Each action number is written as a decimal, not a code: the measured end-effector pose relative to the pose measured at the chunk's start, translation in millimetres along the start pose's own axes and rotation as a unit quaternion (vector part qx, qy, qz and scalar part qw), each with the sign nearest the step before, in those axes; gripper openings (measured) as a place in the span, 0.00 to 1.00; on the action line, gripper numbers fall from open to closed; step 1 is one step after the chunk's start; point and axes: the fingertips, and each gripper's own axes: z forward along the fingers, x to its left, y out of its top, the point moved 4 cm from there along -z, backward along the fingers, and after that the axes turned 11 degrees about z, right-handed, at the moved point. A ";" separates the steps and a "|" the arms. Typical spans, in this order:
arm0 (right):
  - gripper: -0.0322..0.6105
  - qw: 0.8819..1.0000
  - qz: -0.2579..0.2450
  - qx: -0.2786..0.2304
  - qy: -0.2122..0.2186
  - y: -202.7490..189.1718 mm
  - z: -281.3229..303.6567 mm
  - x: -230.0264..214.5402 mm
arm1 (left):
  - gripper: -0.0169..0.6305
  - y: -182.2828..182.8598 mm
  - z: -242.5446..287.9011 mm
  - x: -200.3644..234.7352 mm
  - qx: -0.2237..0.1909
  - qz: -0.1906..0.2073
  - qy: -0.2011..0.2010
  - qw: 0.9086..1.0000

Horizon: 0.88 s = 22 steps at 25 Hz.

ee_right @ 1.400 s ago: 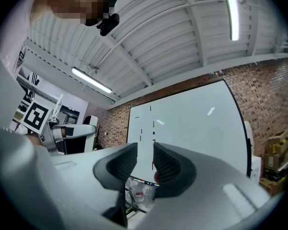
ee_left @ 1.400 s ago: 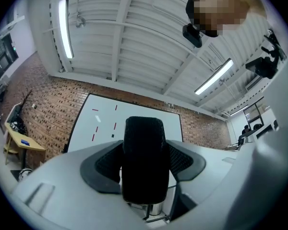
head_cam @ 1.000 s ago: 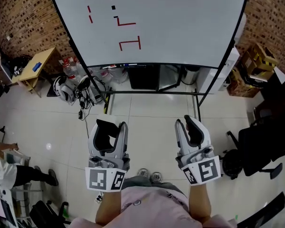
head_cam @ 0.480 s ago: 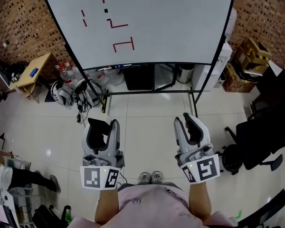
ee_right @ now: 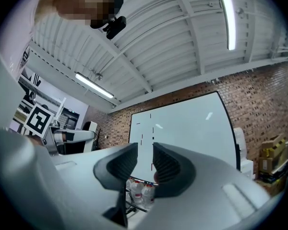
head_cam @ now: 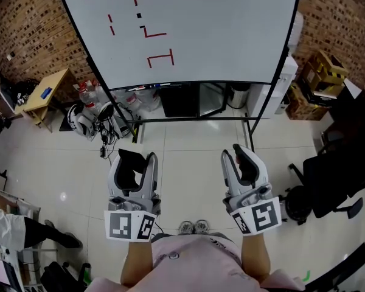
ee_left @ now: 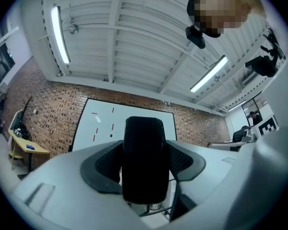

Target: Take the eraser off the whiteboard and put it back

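L gripper [head_cam: 137, 159] jaws half-open, clamped on black block [ee_left: 143, 162], prob eraser: light, stiff, grip flat sides. R gripper [head_cam: 236, 156] jaws barely ajar, empty.

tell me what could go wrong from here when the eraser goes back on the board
1. The black oblong eraser is clamped in the left gripper jaws, well short of the white whiteboard. Setting it down near the red marker lines could smear them.
2. Black cables and a white helmet lie on the floor beside the black stand. Stepping forward that way risks a trip.
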 end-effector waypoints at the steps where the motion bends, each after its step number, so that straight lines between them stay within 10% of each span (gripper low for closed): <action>1: 0.19 1.000 -0.001 -0.001 0.000 0.9 -0.4 0.2 | 0.44 1.4 -0.8 -0.1 -0.004 -0.003 0.000 1.000; 22: 0.19 1.000 0.013 -0.003 -0.004 -2.1 20.4 -10.0 | 0.44 -12.4 24.4 15.1 0.000 -0.039 -0.005 0.999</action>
